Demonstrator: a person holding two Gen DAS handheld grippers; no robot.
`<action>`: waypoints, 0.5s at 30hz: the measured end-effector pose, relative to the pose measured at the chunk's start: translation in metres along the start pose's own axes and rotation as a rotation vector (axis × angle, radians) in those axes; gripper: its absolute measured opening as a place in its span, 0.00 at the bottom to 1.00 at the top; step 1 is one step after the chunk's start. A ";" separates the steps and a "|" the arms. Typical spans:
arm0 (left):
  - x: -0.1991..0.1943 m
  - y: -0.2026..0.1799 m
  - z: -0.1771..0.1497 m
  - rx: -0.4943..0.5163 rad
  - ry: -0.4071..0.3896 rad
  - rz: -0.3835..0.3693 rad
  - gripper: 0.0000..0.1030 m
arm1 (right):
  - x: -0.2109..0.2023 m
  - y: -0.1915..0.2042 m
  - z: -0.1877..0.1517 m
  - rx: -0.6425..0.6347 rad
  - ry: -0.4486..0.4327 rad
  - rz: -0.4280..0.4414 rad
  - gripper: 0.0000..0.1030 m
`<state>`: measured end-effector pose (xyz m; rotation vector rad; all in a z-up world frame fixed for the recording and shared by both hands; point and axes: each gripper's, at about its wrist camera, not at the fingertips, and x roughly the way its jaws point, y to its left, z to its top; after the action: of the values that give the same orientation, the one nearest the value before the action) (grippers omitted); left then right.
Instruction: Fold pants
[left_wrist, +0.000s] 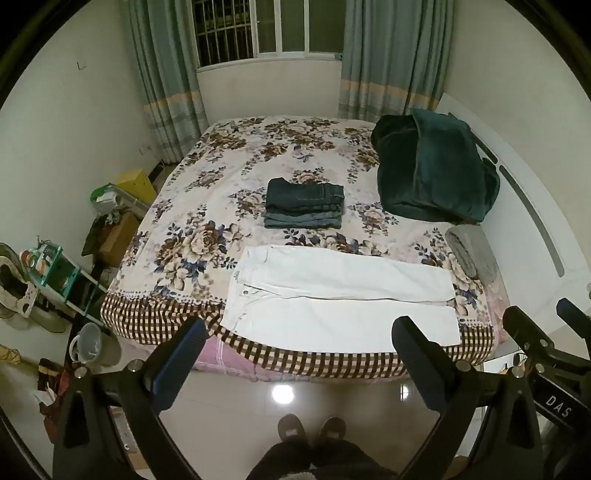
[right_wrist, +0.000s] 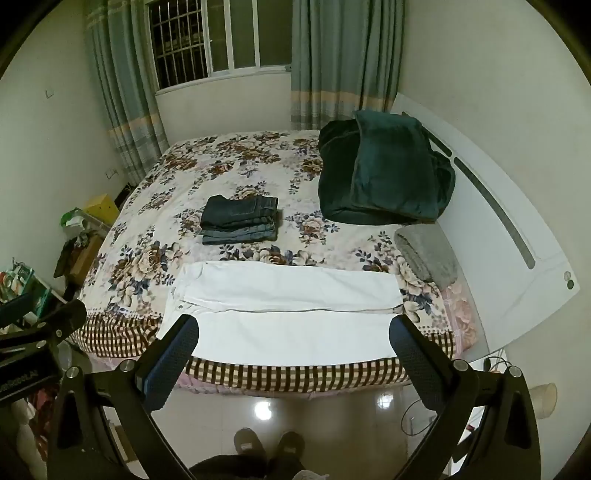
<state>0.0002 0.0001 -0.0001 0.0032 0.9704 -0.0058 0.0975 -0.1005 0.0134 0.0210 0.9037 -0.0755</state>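
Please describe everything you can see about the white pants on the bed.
The white pants lie flat and unfolded along the near edge of the bed, waistband toward the left, both legs stretched side by side to the right. The cloth looks like smooth, stiff cotton or denim. A small button shows at the waist. Their near edge rests over the checkered border. Nothing holds them; both tongs hang open, apart from them.

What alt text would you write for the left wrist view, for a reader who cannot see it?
White pants lie flat along the near edge of a floral bed, with the open left gripper held above the floor before them. Behind lie folded jeans and a dark green blanket.
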 end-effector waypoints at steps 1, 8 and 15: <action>0.000 0.000 0.000 0.002 0.000 0.001 1.00 | 0.000 0.000 0.000 -0.003 0.000 -0.003 1.00; 0.002 -0.003 0.002 0.008 -0.003 0.010 1.00 | 0.000 0.001 0.001 -0.007 0.001 -0.014 1.00; 0.001 -0.004 0.005 0.007 -0.012 0.009 1.00 | 0.000 0.001 0.001 -0.011 -0.004 -0.015 1.00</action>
<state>0.0049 -0.0039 0.0017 0.0143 0.9581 -0.0011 0.0983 -0.0994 0.0143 0.0040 0.9004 -0.0843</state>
